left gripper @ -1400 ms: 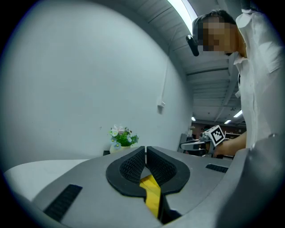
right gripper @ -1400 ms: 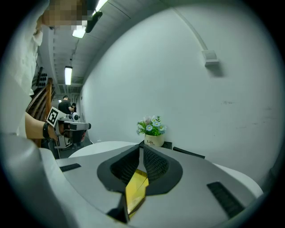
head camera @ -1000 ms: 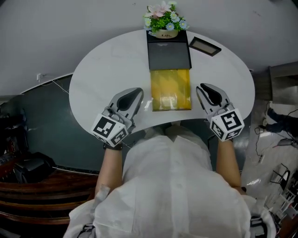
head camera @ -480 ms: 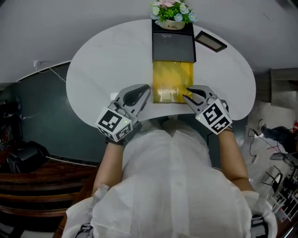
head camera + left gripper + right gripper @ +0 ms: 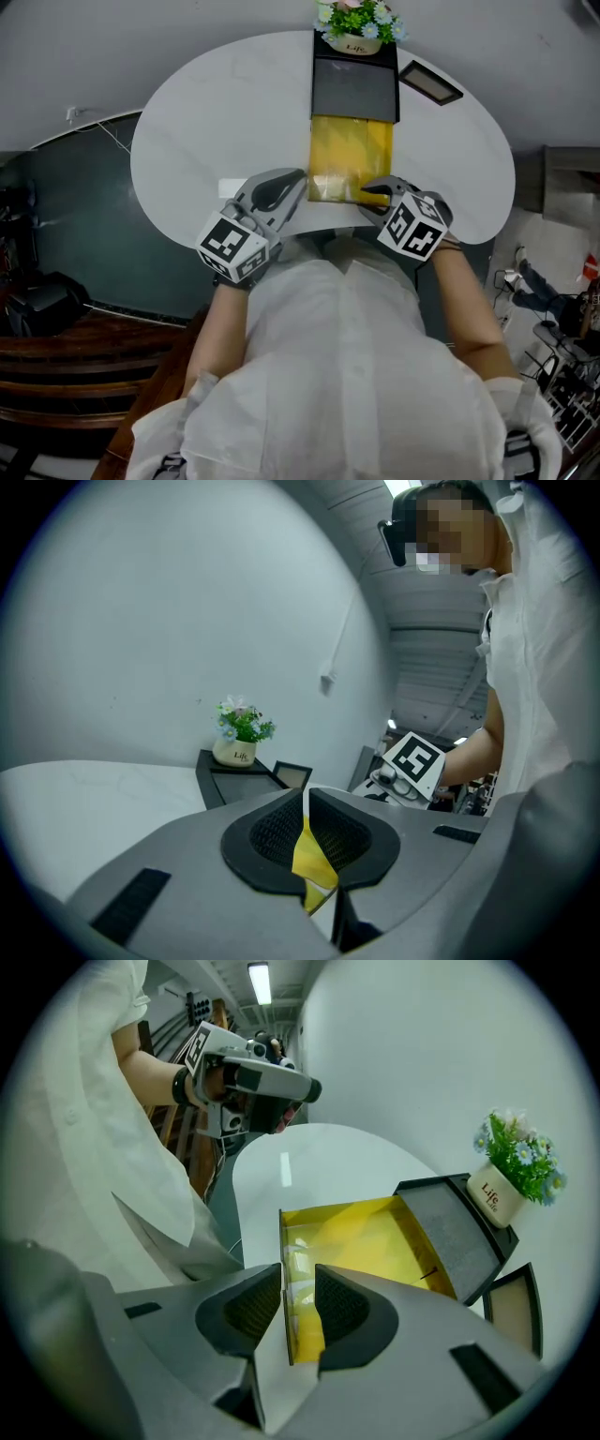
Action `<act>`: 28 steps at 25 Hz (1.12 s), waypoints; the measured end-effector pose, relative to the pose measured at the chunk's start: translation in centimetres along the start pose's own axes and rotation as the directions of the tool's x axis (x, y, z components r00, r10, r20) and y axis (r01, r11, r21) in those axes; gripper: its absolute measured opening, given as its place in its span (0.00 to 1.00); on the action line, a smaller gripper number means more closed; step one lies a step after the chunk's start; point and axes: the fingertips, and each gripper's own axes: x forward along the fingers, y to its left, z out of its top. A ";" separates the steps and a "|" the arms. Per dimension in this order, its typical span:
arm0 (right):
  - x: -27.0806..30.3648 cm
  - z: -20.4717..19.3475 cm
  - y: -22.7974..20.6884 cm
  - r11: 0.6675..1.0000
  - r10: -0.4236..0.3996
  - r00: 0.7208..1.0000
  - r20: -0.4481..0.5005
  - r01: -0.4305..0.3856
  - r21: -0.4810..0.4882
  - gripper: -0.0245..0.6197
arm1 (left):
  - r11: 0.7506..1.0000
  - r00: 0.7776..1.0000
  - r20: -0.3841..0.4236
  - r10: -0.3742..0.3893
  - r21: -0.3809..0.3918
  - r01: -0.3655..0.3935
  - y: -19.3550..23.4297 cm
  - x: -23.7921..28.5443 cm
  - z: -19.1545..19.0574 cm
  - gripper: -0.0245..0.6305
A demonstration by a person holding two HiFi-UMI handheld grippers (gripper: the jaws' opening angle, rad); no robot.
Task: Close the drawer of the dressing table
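While you look down in the head view, right claw: it has dropped and tipped steeply down onto the near end of the yellow drawer, where a moment ago it hung off to the side. Its jaws have just been opening.
Head view, left claw: it has hardly shifted and sits just beside the drawer's near left corner, over the white counter.
Head view, yellow drawer: it is pulled well out of the black case toward you, so the closing has not begun. You look set to push it from the front.
Left gripper view, left claw: the jaws are together or nearly so, clamped on nothing. The yellow in the slit is the drawer beyond.
Left gripper view, black case: a flower pot stands on its top, and a picture frame lies just beside it.
Right gripper view, right claw: the jaws are apart and straddle the drawer's front wall, with the pads not pressing it.
Right gripper view, drawer contents: you can make out nothing inside, only glare on the clear yellow walls.
Right gripper view, black case: only its top shows, so you cannot tell what is inside.
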 end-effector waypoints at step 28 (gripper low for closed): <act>5.7 -4.8 2.1 0.984 0.120 0.963 -0.240 -0.148 -0.100 0.09 | 1.000 1.000 0.003 0.018 -0.018 -0.018 -0.8 0.4 -0.7 0.07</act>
